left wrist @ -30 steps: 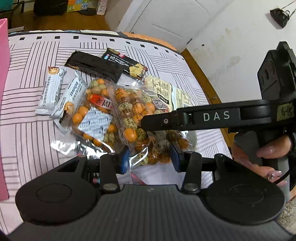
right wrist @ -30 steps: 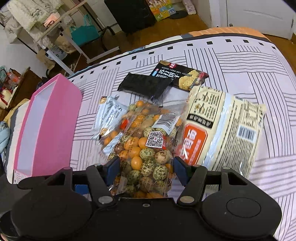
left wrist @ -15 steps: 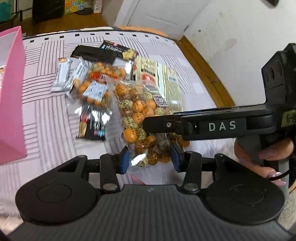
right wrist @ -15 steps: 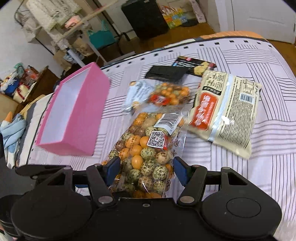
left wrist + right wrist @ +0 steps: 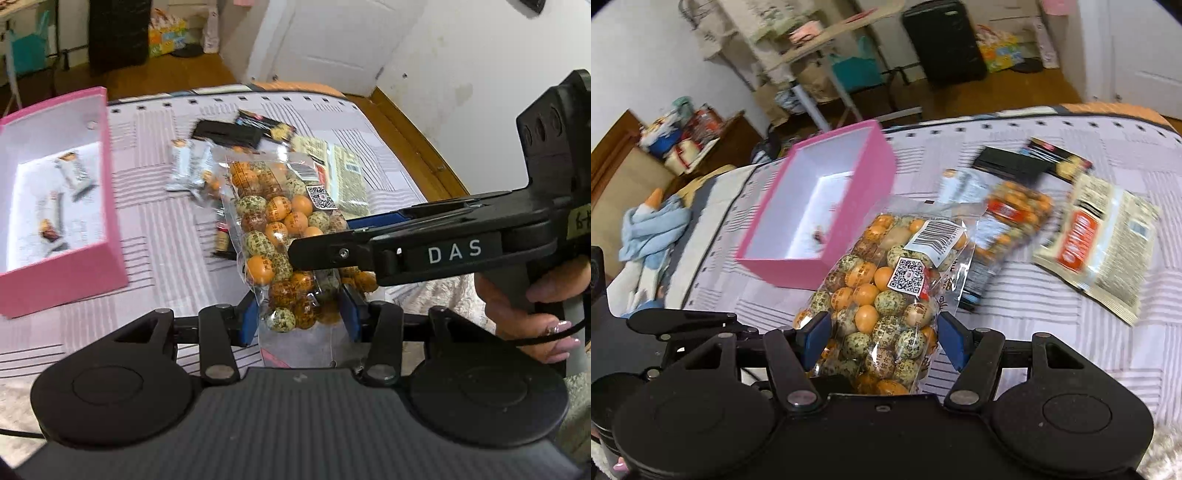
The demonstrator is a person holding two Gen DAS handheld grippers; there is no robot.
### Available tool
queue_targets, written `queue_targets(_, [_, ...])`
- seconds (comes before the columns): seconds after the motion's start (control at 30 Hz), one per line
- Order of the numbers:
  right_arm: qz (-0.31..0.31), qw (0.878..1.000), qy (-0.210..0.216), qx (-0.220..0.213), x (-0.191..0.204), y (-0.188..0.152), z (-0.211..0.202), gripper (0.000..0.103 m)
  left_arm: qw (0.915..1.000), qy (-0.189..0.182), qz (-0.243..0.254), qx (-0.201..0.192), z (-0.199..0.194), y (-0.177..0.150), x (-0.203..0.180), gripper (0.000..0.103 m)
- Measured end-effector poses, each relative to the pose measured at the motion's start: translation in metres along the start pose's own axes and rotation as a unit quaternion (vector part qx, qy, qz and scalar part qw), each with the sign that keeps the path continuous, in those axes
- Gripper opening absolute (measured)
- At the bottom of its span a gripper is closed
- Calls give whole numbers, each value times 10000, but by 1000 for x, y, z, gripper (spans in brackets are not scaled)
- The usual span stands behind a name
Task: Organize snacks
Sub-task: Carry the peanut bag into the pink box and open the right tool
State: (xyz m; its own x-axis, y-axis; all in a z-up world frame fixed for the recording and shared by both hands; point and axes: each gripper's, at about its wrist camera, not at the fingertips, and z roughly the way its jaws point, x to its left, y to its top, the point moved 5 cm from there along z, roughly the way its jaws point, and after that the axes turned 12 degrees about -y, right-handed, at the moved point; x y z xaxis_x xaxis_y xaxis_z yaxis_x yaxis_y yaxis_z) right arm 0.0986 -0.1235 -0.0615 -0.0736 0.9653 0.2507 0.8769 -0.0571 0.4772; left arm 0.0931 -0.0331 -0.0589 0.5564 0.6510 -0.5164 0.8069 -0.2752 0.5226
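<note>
Both grippers hold one clear bag of orange and green speckled candy balls (image 5: 280,240) above the striped bed. My left gripper (image 5: 299,317) is shut on its lower end. My right gripper (image 5: 882,336) is shut on the same bag (image 5: 886,291) and shows in the left wrist view as a black arm marked DAS (image 5: 424,251). A pink box (image 5: 55,206) stands to the left with a few white snack bars inside; it also shows in the right wrist view (image 5: 827,206).
On the bed lie a second candy-ball bag (image 5: 1015,210), a beige and red packet (image 5: 1097,240), two black packets (image 5: 1027,158) and white bars (image 5: 188,166). A blue cloth (image 5: 653,229) lies at the bed's left edge. A wall and door stand at right.
Both grippers have lifted the candy bag clear of the pile and carried it back and left toward the pink box, which now shows its inside.
</note>
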Motion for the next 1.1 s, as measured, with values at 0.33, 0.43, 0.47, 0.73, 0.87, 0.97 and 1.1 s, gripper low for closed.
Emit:
queue_targets(0.33, [-829,9945,535,-346,81,60,41,68,9932,643,-116,-967,-67,8,61,44])
queue_targets(0.43, [-1030,9916,648,-447,102,81,65,68,9889,888,-159,-1178,-79,15,90,44])
queue_targets(0.47, [-1062,9909,679,-465,107,89,73,68,9877,962,-160,-1222,-81,17,99,44])
queue_targets(0.73, [-1263,9867,946,-378,143,122,150,68,9783,1454,-380,-1423,-80,34,183,45])
queue_targets(0.87, [-1096,9871,1160,-143,151,127,187,68,9750,1826,-349,-1221,-73,30,213,45])
queue_targets(0.97, [-935,9886,1180,12,151,123,207,68,9766,1855,-421,-999,-65,33,237,45])
queue_targets(1.1, [-801,9901,1130,238,151,119,226,68,9779,1886,-508,-743,-54,34,253,45])
